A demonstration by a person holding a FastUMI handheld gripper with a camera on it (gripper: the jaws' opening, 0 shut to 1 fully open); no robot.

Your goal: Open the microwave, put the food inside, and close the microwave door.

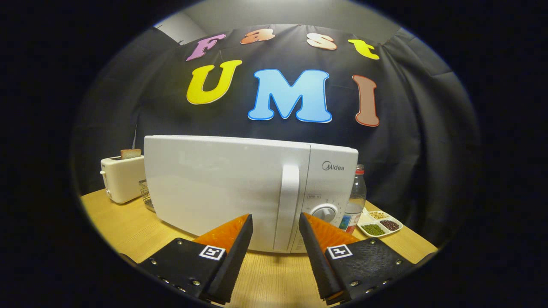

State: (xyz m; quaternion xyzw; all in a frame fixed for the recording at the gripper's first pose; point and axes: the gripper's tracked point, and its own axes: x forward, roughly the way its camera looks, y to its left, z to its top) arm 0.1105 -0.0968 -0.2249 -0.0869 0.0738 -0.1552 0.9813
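One white microwave (227, 188) stood on the wooden table (128, 231), door closed, directly ahead of the gripper (276, 226). One vertical door handle (287, 205), long axis upright, lay just beyond the gap between the two fingers (233, 237), which were spread apart and gripping nothing. One control dial (324, 212) sat beyond the right finger. Further right: one bottle (356, 196), one divided dish of beans (380, 223). Beyond the left finger: one toaster (122, 177) holding one bread slice (130, 153).

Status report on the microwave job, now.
Gripper open, empty, lined up on door handle. Microwave door shut. Nothing between gripper and handle.
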